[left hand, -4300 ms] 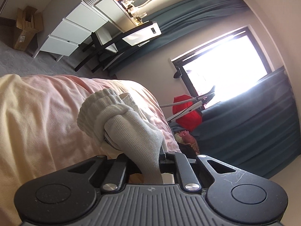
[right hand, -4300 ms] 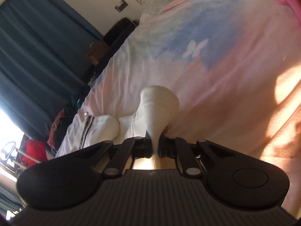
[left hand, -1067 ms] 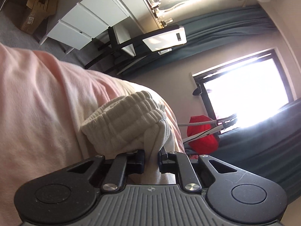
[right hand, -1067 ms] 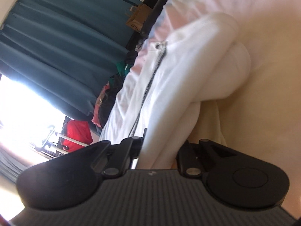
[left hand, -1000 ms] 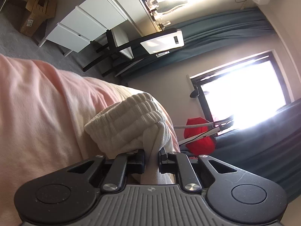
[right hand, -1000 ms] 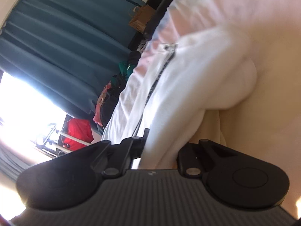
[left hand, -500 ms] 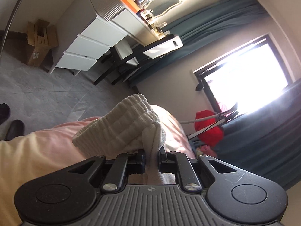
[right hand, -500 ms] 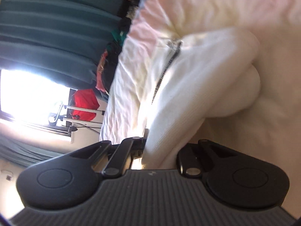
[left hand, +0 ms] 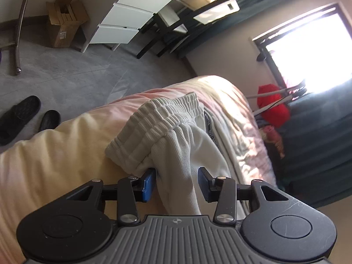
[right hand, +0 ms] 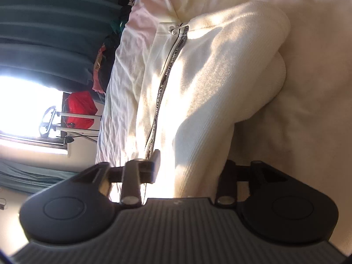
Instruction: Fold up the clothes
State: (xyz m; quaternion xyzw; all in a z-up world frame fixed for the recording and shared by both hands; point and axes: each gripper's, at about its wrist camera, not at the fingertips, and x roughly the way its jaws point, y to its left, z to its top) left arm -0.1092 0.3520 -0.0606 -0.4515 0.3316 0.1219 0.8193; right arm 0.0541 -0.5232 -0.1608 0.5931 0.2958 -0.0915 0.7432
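Left black two-finger gripper [left hand: 177,181], jaws parted, straddles a fold of the cream ribbed-knit trousers [left hand: 176,136] without clamping it. Right black two-finger gripper [right hand: 191,169], likewise spread, flanks the same trousers [right hand: 209,83], which lie on the pale pink-and-cream bedspread [left hand: 55,154].

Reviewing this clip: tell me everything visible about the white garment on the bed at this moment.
The white garment is a cream ribbed knit, apparently trousers, with a gathered elastic waistband and a dark lettered side stripe ending near a small metal ring. It lies folded over on the pink and yellow bedding, partly sunlit, its fold bulging at the far end. Cloth runs between the jaws of both the left tongs and the right tongs, which stand open around it rather than clamping it.
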